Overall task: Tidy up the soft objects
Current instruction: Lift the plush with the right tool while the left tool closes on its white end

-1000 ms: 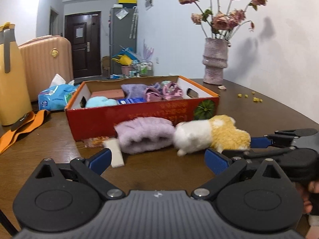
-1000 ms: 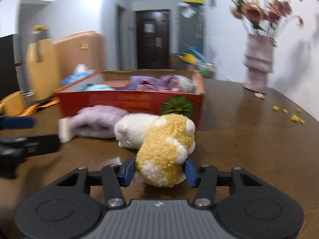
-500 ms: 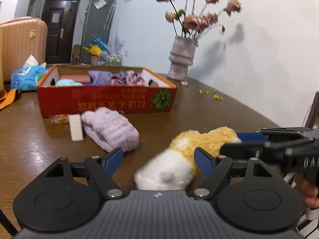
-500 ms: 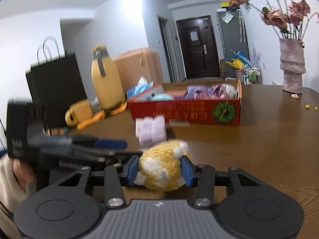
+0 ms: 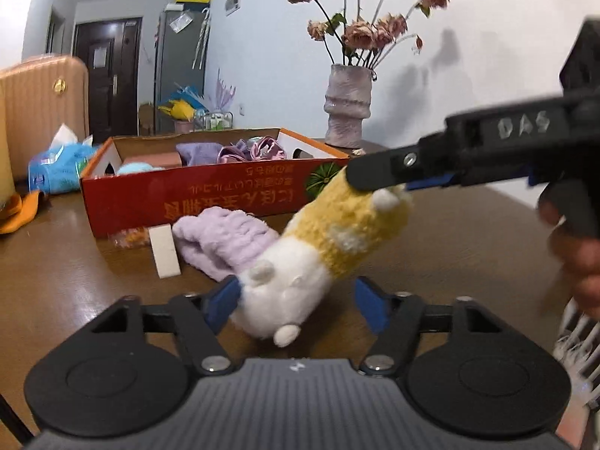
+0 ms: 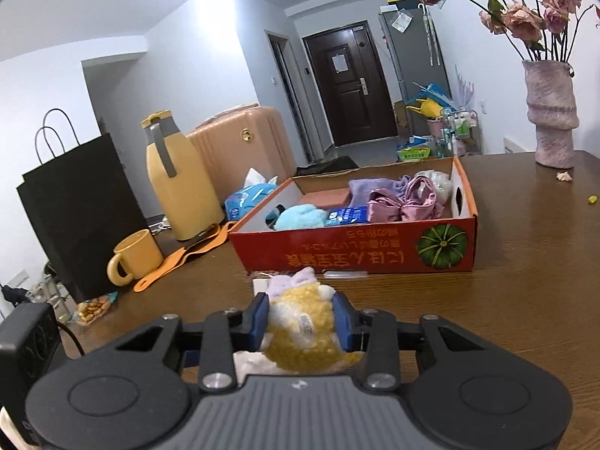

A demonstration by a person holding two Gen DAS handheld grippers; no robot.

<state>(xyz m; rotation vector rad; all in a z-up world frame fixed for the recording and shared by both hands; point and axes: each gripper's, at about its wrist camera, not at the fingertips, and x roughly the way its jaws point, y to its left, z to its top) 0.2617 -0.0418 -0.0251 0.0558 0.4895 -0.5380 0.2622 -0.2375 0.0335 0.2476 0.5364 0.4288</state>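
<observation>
The yellow-and-white plush toy (image 5: 322,247) is held off the table, pinched at its yellow end by the right gripper (image 6: 302,324), while its white end hangs between the spread fingers of the left gripper (image 5: 296,302). A lilac fuzzy item (image 5: 225,240) lies just behind, before the red cardboard box (image 6: 375,255). A transfer or 2-handed carry seems in hand; next, the toy must be carried over the box wall and released inside.
</observation>
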